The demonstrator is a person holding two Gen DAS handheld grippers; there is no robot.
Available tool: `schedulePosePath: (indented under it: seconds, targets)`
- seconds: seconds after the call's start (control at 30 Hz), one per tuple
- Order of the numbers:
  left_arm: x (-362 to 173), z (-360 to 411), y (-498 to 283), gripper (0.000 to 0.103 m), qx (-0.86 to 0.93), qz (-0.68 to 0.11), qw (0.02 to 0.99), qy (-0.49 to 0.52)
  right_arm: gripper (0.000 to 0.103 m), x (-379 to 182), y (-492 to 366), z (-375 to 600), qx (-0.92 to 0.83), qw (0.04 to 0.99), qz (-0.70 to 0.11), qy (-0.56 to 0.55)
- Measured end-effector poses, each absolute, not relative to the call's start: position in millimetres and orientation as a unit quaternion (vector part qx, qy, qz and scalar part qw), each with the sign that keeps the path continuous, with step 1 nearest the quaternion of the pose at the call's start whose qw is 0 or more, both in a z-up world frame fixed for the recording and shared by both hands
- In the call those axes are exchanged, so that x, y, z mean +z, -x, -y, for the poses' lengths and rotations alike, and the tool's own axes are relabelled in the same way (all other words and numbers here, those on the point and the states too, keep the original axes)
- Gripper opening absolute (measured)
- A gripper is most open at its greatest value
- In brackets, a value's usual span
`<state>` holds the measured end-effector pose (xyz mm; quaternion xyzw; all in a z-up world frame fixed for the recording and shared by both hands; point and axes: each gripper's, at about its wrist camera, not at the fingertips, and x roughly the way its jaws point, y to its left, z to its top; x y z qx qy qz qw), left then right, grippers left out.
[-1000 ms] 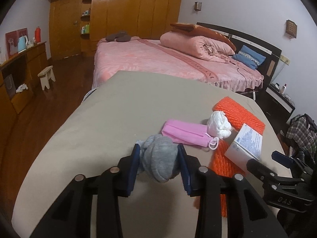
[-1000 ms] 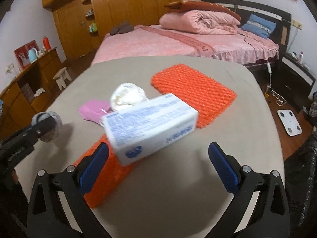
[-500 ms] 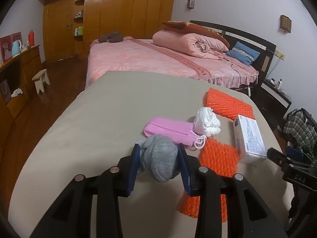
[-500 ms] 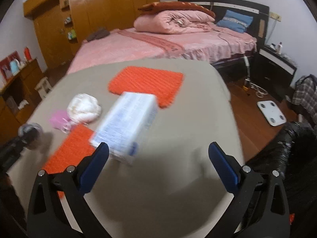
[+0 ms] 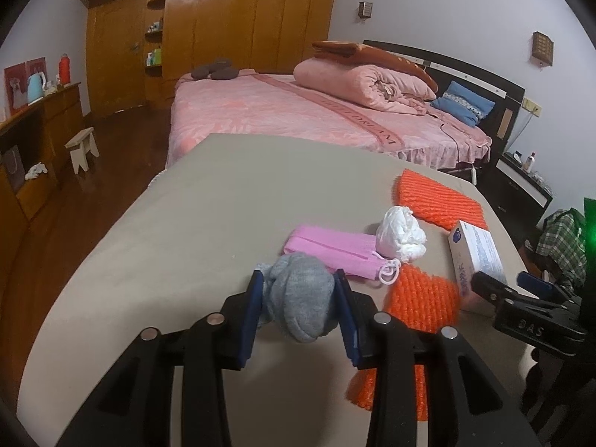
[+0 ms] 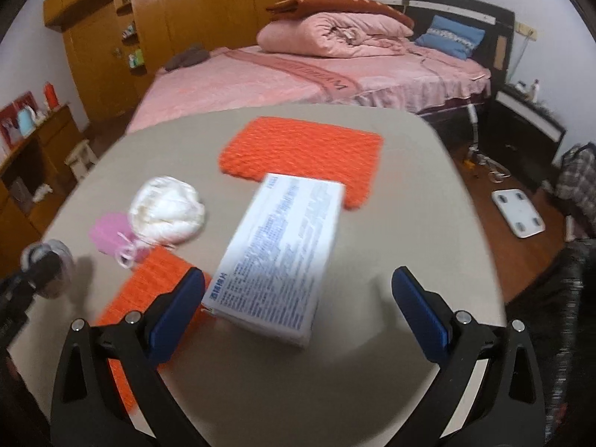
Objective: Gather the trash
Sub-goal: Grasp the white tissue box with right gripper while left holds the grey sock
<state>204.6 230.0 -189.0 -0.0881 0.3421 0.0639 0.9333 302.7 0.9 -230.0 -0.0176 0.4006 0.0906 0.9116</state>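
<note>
Left gripper (image 5: 300,307) clenched on grey sock ball (image 5: 300,303), right gripper (image 6: 298,309) released — fingers straddling white box (image 6: 283,249), beige table (image 6: 391,201)

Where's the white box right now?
In the right wrist view, the box lies on the table ahead of the open right gripper, beside the white wad.

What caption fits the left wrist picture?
Left gripper clamps a grey sock ball above the table.

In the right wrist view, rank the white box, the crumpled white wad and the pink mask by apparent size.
1. white box, though it lies nearest the camera
2. crumpled white wad
3. pink mask, partly hidden behind the wad
</note>
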Motion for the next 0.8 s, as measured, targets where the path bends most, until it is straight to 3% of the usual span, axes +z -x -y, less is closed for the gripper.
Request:
schedulePosePath:
  seconds: [0.47,0.53,0.63,0.8]
  targets:
    - [-191,-216,-208,0.038,0.053,-0.346,0.934,0.072,0.095,-232,-310,2,0.112,0.908,-0.403,0.012]
    - [-191,-216,-208,0.038,0.055,-0.347,0.933,0.072,0.078,-237,-315,-1,0.117,0.900,-0.420,0.015]
    - [-190,-215,-207,0.038,0.055,-0.348,0.933,0.072,0.066,-240,-318,3,0.131,0.890,-0.436,0.005]
    - [-184,-208,-203,0.038,0.049,-0.346,0.935,0.067,0.059,-233,-305,10,0.147,0.890,-0.431,-0.002]
